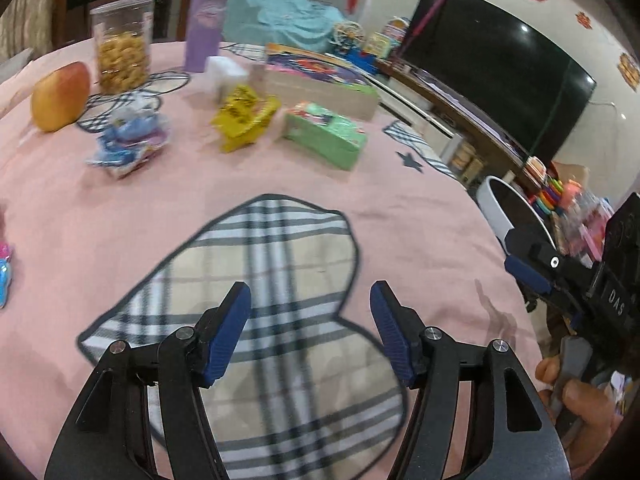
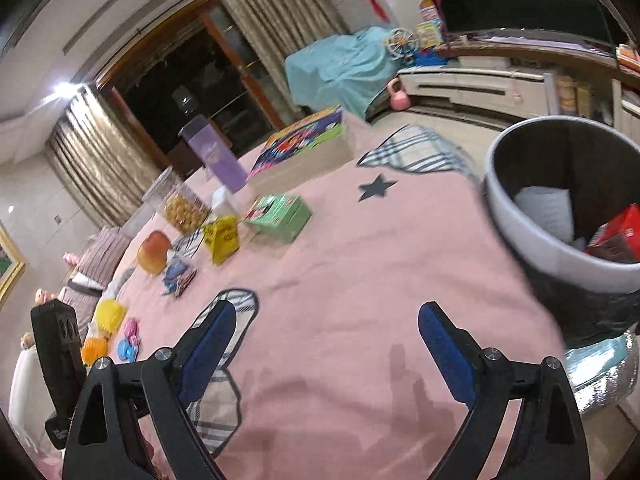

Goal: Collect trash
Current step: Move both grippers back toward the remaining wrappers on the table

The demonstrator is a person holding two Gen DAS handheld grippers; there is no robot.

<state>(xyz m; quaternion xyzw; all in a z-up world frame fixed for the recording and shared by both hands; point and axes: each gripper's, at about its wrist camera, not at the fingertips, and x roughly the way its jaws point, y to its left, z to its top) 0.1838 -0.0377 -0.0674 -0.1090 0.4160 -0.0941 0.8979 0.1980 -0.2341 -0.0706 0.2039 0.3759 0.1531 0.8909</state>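
On the pink tablecloth [image 1: 400, 208] lie a crumpled yellow carton [image 1: 244, 118], a green box [image 1: 324, 134] and a blue-and-pink wrapper [image 1: 128, 140]. They also show in the right wrist view: the yellow carton [image 2: 222, 238], the green box [image 2: 280, 214], the wrapper [image 2: 178, 276]. A grey trash bin [image 2: 532, 236] stands beside the table at right, holding a red box [image 2: 618, 232] and white paper [image 2: 548, 210]. My left gripper [image 1: 310, 312] is open and empty over a plaid patch. My right gripper [image 2: 326, 336] is open and empty over the cloth, left of the bin.
An apple [image 1: 60, 96], a snack jar [image 1: 122, 44], a purple bottle [image 1: 206, 24] and a colourful game box [image 1: 320, 80] stand at the table's far side. Small toys [image 2: 106, 328] lie at the left edge. A TV [image 1: 492, 68] stands beyond.
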